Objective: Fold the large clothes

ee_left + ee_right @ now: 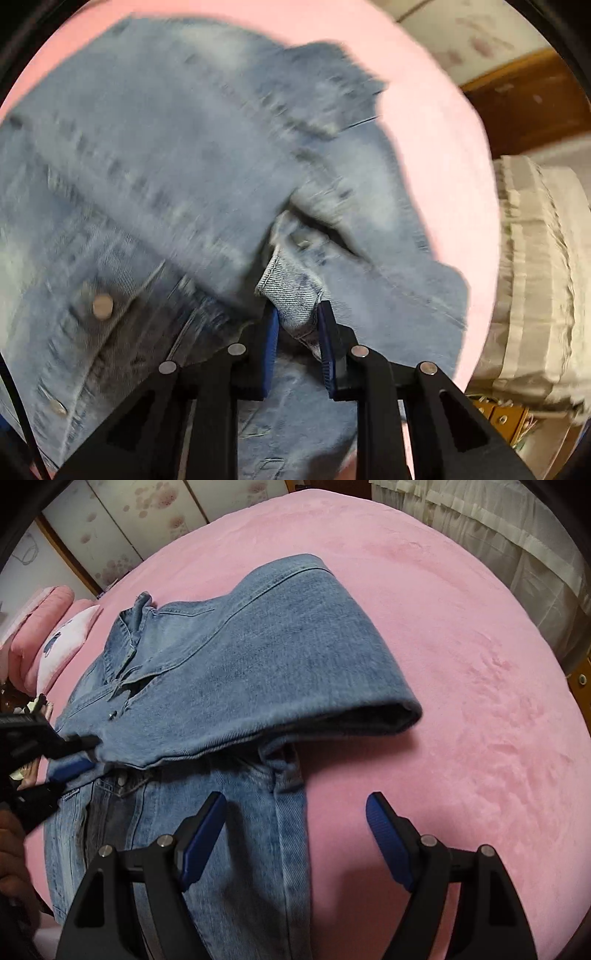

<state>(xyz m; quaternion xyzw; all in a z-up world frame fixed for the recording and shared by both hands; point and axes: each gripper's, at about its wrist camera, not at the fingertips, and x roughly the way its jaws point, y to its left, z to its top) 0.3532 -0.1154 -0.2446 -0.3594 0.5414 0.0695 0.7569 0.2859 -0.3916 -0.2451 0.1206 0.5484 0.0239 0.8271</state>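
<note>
A light blue denim jacket (207, 686) lies on the pink bed (461, 701), with one sleeve (295, 657) folded across its front. In the left wrist view the jacket (166, 166) is motion-blurred. My left gripper (297, 314) is shut on the sleeve's cuff (291, 291); it also shows in the right wrist view (79, 755) at the jacket's left edge. My right gripper (295, 812) is open and empty, low over the jacket's near right edge and the bed.
Pink and white pillows (55, 635) lie at the far left of the bed. A beige frilled curtain (498, 535) hangs beyond the bed on the right and shows in the left wrist view (535, 277). A wooden-framed floral panel (110, 528) stands behind.
</note>
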